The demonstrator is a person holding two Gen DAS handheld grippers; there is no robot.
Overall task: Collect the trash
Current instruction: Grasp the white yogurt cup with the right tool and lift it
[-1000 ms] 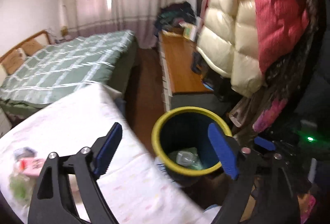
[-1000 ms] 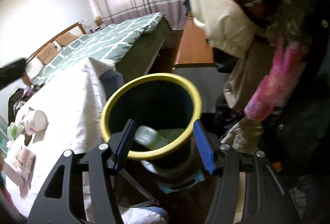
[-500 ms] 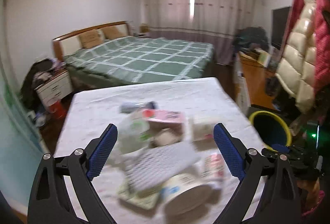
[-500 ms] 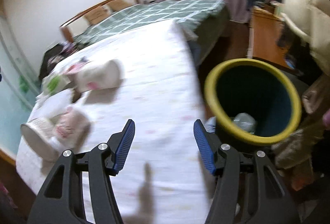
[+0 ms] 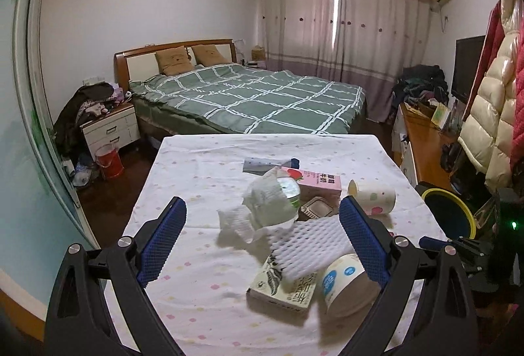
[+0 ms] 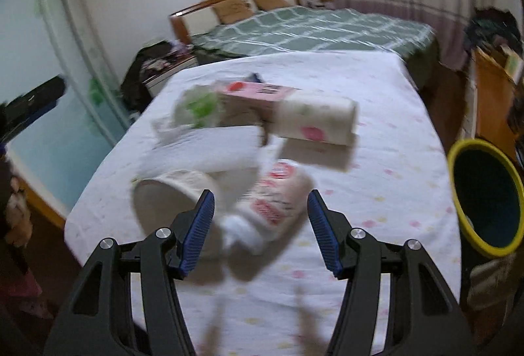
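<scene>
A table (image 5: 203, 166) covered in a white cloth with small pastel dots stands at the foot of a bed (image 5: 262, 100) with a green checked cover, in a bedroom with pink curtains (image 5: 344, 21). The trash sits heaped on the table's near right part: a pink carton (image 5: 319, 180), crumpled tissue (image 5: 268, 202), white foam netting (image 5: 308, 249), a paper cup (image 5: 373, 200) on its side and a round tub (image 5: 347, 285). A yellow-rimmed bin (image 5: 447, 215) stands on the floor just right of the table. The left gripper (image 5: 262, 244) hangs over the table with its jaws wide apart and empty. The right gripper (image 6: 260, 229), blurred, also has its jaws apart, gripping nothing.
</scene>
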